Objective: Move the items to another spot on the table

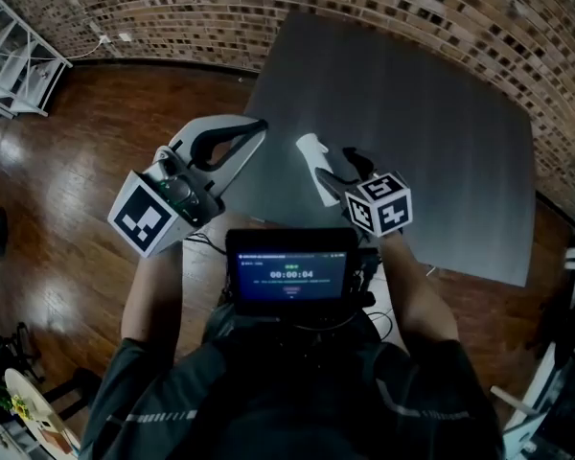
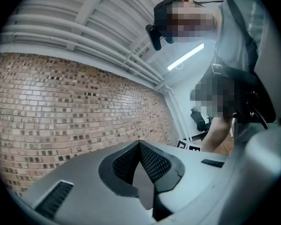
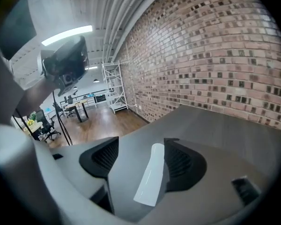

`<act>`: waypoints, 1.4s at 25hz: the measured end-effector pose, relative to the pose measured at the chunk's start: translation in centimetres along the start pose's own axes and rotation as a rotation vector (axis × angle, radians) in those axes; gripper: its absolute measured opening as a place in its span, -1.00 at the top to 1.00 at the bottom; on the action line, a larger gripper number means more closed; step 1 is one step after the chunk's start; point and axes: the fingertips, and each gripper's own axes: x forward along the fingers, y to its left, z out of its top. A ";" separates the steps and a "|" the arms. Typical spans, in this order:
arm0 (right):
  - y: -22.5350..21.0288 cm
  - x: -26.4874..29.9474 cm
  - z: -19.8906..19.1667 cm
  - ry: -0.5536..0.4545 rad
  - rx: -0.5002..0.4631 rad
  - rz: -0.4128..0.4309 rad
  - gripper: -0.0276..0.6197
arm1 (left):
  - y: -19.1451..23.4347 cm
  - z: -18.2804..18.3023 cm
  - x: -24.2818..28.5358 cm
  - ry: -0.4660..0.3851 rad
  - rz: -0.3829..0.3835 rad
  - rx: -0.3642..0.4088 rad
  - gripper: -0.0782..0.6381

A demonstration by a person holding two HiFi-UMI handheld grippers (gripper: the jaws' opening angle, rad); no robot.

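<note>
White item (image 1: pixel 312 159), where is it?
>> Lying flat on the dark table (image 1: pixel 431 103), near the close edge, long axis pointing away from the person. It sits between the jaws of the right gripper (image 3: pixel 140 142).
Clamped?
>> No. The jaws are spread wide. The item (image 3: pixel 150 175) lies close along the right-hand pad with a clear gap to the left-hand one. I'd call it not gripped.
Why that pose?
>> My read: the jaws straddle the narrow width, so closing them would pinch it across the short side. The long body runs along the jaw axis, so there's little to twist.
Left side?
>> The left gripper (image 2: pixel 139 143) has its pads together at the tips with nothing between them. It's held up beside the table's near-left corner and aimed at the brick wall (image 2: pixel 61 102). Looks parked out of the way; one light item hardly needs two.
What's unclear?
>> What the item actually is: white, elongated, rounded far end, no more detail. I can't tell if it really touches the right-hand pad. From the head view the right gripper's marker cube (image 1: pixel 379 204) covers part of the jaws. The task says items, but I see only this one. The left gripper view shows no tabletop at all.
</note>
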 end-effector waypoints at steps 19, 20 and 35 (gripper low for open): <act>-5.8 12.9 -11.8 0.413 0.132 -0.130 -0.05 | 7.9 -11.7 1.9 0.041 -0.065 -0.178 0.80; -5.4 12.9 -12.3 0.428 0.139 -0.120 -0.05 | 7.8 -11.7 2.0 0.042 -0.066 -0.182 0.80; -4.2 12.5 -13.7 0.464 0.174 -0.088 0.08 | 7.5 -11.9 2.1 0.045 -0.077 -0.196 0.80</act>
